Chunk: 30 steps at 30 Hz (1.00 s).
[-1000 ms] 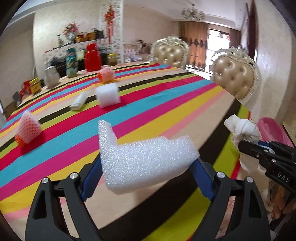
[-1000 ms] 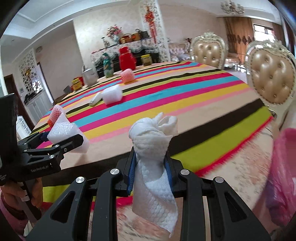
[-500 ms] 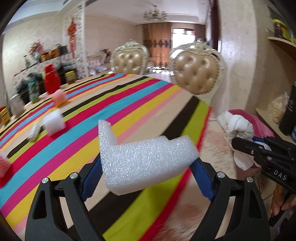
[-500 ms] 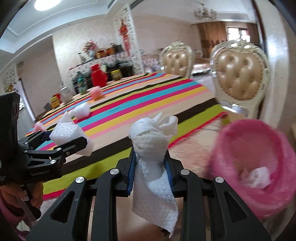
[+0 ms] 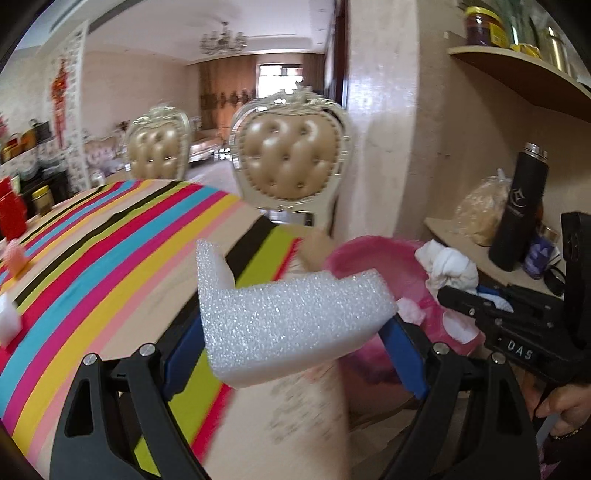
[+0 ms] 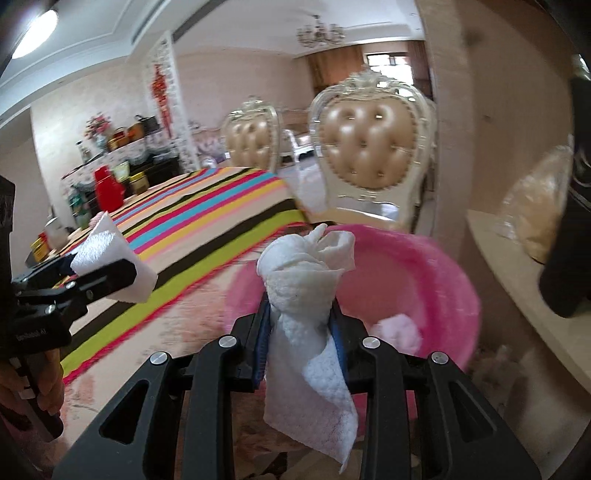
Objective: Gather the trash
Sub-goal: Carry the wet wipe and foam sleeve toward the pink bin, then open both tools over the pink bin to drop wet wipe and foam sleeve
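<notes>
While both tongs grip trash, pink bin (image 6: 436,258) sits near.

bright ceiling lamp (image 6: 35,33), motion blur, fisheye-curved dark edges

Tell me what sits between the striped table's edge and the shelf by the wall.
The pink bin sits there, a white scrap already inside. Right wrist view shows it best.

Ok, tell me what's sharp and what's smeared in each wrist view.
Left wrist view: the foam in the left gripper is crisp, while the tablecloth edge and pink bin are motion-blurred. Right wrist view: the paper towel is sharp, the bin and right-hand shelf smeared; both views bend at the rim.
</notes>
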### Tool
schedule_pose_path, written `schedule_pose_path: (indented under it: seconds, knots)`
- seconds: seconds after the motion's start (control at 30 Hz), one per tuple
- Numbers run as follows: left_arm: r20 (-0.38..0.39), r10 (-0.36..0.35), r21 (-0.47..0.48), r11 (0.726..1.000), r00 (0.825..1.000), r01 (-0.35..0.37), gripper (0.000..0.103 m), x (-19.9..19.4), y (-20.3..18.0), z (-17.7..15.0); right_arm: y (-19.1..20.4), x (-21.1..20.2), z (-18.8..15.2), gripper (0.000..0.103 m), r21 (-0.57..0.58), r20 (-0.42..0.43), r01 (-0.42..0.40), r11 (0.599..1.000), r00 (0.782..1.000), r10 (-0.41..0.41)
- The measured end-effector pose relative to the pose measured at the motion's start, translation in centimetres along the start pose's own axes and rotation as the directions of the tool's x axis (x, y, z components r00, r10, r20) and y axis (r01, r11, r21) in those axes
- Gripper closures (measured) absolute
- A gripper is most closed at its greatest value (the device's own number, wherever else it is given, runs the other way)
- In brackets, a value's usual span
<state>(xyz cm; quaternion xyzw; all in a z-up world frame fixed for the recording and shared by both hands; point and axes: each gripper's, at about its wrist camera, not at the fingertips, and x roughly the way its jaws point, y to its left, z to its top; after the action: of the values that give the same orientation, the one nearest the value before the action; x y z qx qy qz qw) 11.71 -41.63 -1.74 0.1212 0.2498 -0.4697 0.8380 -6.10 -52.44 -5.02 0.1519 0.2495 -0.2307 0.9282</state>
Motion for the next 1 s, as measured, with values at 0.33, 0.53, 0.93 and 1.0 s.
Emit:
schedule_pose_path:
  seconds: [0.33,0.53,0.93,1.0]
  knots:
    - [-0.042,-0.159,0.045,0.986,0.986,0.161,0.017,6.5,-6.4,2.4,-5.9,-0.8,-0.2,0.072,0.082,0.003,0.091,0.992,0.996,-0.092]
    - [-0.068,-0.194,0.103,0.974,0.979,0.200,0.008,8.9,-7.9,2.8,-7.0,-0.4,-0.7,0.071,0.116,-0.003,0.110,0.987,0.994,-0.110]
    - [-0.020,-0.019,-0.014,1.000,1.000,0.019,0.005,4.9,0.1,2.1,-4.8,2.0,1.2,0.026,0.086,0.029,0.083,0.993,0.996,-0.086]
    - [-0.024,0.009,-0.028,1.000,1.000,-0.010,0.005,4.2,1.2,1.8,-4.2,1.7,1.4,0.026,0.079,0.039,0.087,0.993,0.995,-0.090]
